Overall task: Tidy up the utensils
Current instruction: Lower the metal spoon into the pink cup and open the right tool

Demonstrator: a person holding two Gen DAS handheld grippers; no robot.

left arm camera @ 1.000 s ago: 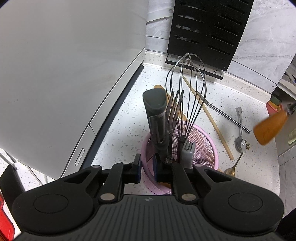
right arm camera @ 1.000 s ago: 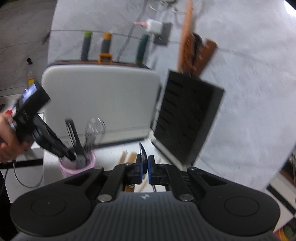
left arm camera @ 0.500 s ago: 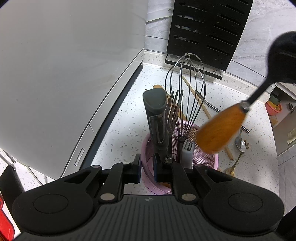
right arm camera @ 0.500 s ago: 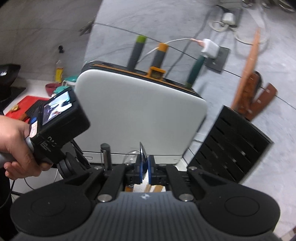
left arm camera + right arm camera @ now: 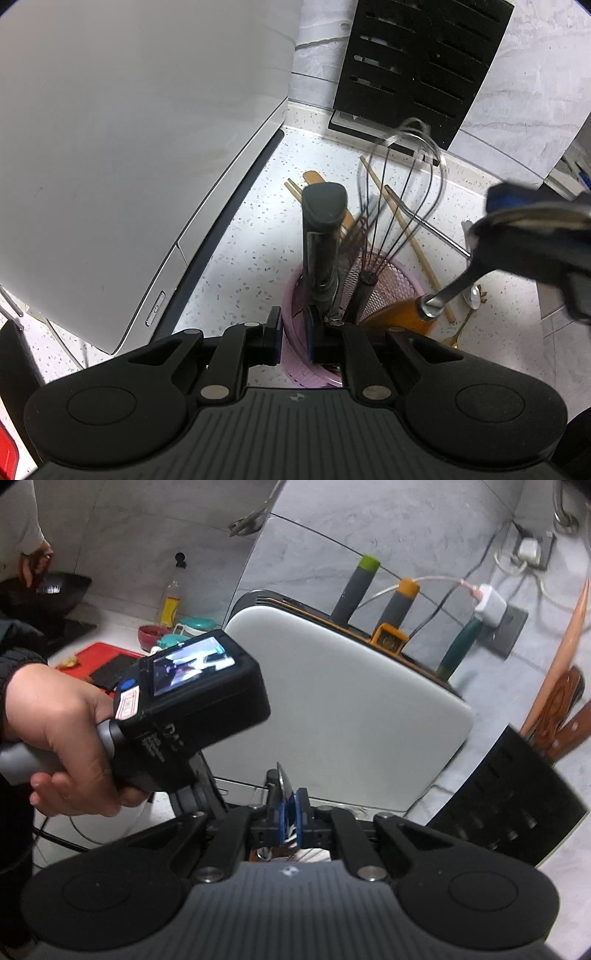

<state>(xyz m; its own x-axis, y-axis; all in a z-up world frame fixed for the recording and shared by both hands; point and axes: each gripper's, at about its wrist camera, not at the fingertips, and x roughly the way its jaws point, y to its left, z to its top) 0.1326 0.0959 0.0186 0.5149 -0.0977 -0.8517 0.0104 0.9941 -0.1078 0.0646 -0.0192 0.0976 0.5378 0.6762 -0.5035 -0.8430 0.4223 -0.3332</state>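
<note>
Lettering on handheld device beside right tongs: blurred, unreadable.

Kitchen: knife block, wok

Left tool pitched steeply down, jaws nearly closed, clamping pink basket rim between pads. Left hand wraps grey handle, fingers curled under, dark sleeve at wrist. Right tool tilted gently down, jaws closed tight on thin metal blade; in left wrist view it enters from right, blurred.
</note>
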